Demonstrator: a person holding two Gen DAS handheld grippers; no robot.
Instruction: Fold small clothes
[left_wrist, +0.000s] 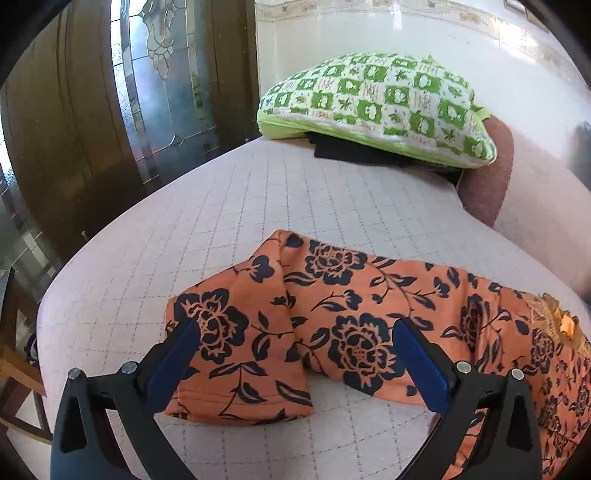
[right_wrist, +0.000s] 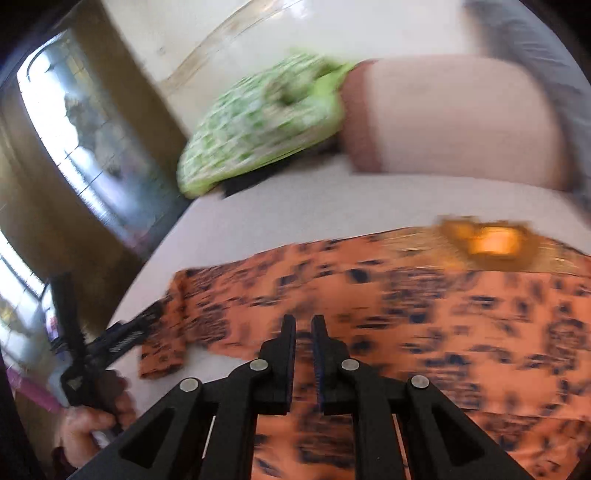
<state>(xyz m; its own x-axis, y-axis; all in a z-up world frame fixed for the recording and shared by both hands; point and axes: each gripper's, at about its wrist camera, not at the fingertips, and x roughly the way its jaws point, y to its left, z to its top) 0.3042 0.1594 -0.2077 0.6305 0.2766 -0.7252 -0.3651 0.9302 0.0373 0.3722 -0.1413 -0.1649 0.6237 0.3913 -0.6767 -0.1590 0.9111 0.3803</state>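
An orange garment with a dark floral print (left_wrist: 332, 325) lies on a pale quilted surface (left_wrist: 229, 221). Its left sleeve is folded over. My left gripper (left_wrist: 295, 332) is open, its blue pads (left_wrist: 173, 358) spread on either side of the sleeve, just above the cloth. In the blurred right wrist view the garment (right_wrist: 406, 314) fills the lower half, with a gold embroidered neckline (right_wrist: 487, 242) at the far side. My right gripper (right_wrist: 303, 325) hovers over the cloth with its jaws nearly together and nothing seen between them. The left gripper (right_wrist: 125, 336) shows at the sleeve end.
A green and white checked pillow (left_wrist: 380, 103) lies at the far end on dark folded cloth (left_wrist: 351, 151). A pink bolster (left_wrist: 487, 173) sits to its right. A wooden door with leaded glass (left_wrist: 159, 85) stands at left, beyond the surface's edge.
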